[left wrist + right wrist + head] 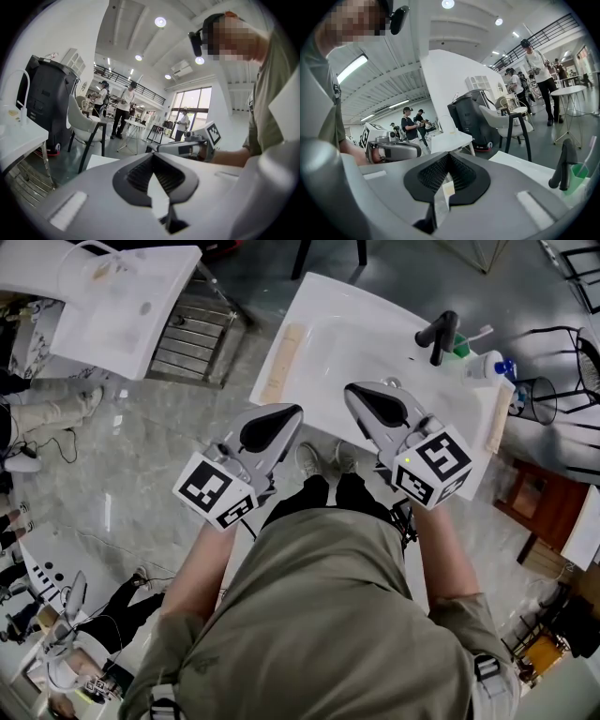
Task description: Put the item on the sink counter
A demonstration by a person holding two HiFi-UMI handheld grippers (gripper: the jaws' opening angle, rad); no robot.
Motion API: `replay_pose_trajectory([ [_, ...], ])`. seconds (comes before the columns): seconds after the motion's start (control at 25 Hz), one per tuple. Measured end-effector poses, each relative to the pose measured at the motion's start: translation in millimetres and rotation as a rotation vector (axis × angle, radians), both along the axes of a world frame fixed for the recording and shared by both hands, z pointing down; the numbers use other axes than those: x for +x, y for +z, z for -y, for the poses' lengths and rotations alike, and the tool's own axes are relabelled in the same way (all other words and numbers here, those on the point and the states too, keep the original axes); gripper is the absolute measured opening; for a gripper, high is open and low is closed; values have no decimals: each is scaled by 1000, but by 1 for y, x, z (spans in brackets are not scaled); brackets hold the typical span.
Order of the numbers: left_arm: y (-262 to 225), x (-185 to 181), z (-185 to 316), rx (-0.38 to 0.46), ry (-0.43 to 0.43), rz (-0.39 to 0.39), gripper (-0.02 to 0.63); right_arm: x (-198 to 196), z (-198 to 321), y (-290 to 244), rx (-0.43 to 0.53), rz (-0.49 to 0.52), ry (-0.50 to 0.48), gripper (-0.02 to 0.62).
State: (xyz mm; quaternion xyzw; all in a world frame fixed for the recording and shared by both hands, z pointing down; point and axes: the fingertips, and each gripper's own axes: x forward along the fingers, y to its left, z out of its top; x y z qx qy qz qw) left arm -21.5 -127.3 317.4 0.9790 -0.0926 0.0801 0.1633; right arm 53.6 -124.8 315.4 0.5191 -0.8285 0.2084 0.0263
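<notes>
A white sink counter (328, 306) stood in a marble-floored showroom below the left gripper (294, 412) and right gripper (351, 390), both with jaws pressed together on nothing. The likely item, a white bottle (483, 367), stood on it at two o'clock by the faucet (439, 337); any regrasp would have needed the jaws opened first.

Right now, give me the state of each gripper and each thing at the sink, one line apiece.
left gripper: shut, holding nothing
right gripper: shut, holding nothing
faucet: no water visibly running
sink basin: nothing in it
green cup: upright beside the faucet
toothbrush: standing in the green cup
white bottle: blue cap on, next to the green cup
</notes>
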Motion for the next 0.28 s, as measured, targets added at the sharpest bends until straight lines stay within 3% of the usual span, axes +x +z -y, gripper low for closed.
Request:
replay_pose_trajectory([
  [0.28, -1, -13, 11, -4, 0, -2, 6, -11, 12, 0, -1, 11, 8, 11],
])
